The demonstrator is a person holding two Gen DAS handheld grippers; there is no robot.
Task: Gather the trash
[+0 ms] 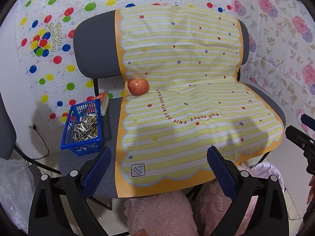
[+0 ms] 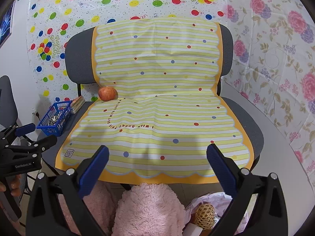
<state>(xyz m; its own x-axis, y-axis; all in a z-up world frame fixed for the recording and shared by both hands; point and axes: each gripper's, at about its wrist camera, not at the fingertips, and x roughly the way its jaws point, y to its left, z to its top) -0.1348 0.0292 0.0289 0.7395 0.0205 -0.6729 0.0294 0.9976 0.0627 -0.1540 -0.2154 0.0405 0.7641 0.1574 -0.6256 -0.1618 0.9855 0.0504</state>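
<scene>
Flanking the cloth's (image 1: 183, 102) near edge — hand-held grippers, jaws spread.

Both views are bright and evenly lit, sharp at centre. Soft shadows fall on the striped mat (image 1: 177, 129) beyond the tongs (light from behind the cameras). Fisheye bending curves the edges, with black vignetted corners.

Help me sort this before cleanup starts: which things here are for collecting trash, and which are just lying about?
For the job:
blue basket
seed shells inside it
left gripper, open
right gripper, open

Lying about:
apple
striped cloth
chair
card stack
</scene>
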